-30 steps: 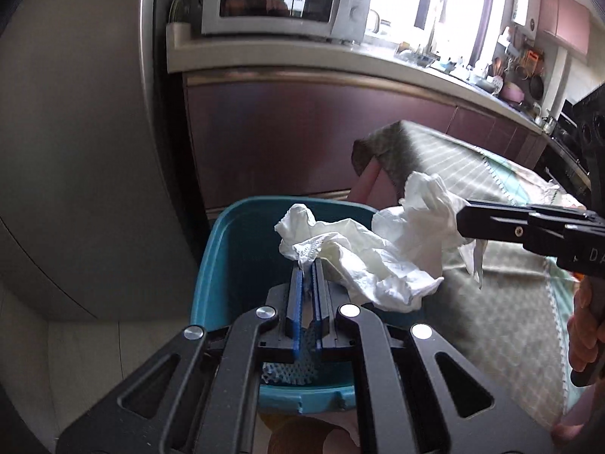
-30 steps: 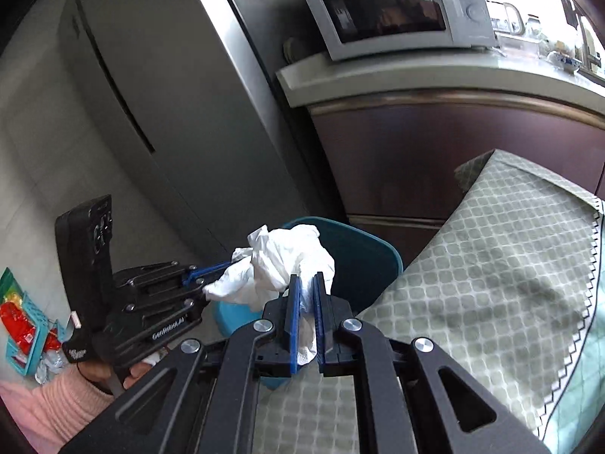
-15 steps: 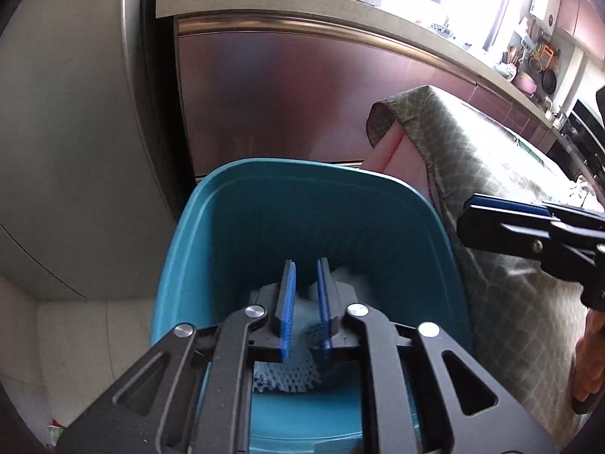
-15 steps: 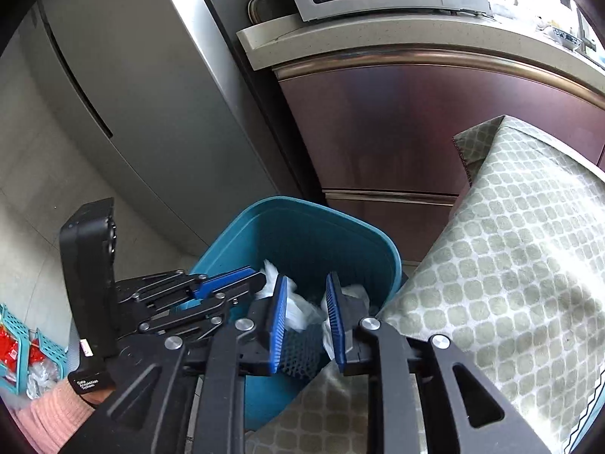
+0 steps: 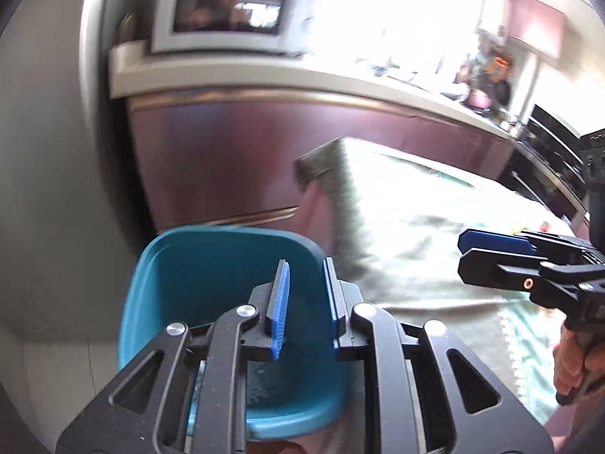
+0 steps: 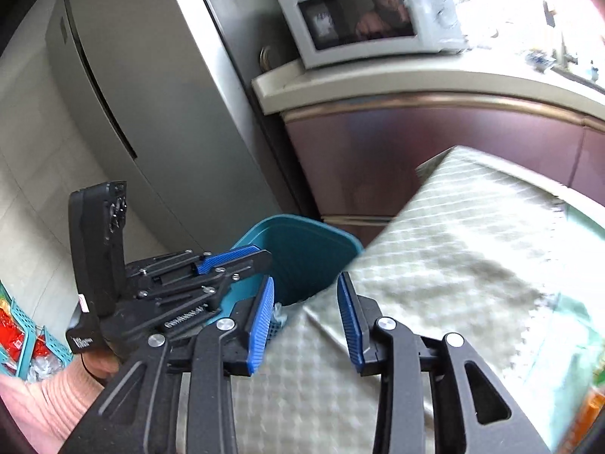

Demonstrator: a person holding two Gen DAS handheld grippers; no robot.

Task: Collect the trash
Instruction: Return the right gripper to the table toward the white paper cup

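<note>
Now both tongs are standing open with nothing in them — the left gripper (image 5: pixel 305 295) and right gripper (image 6: pixel 305 314) have just been opening. A bit of crumpled white tissue (image 6: pixel 279 312) is lying inside the teal plastic bin (image 5: pixel 181 265) beside the checked tablecloth (image 6: pixel 472 249).

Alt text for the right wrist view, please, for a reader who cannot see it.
The right gripper hangs open and empty over a table's checked cloth, beside a teal bin. The left gripper, also empty, is at the bin's rim; behind stand a fridge and a microwave.
</note>
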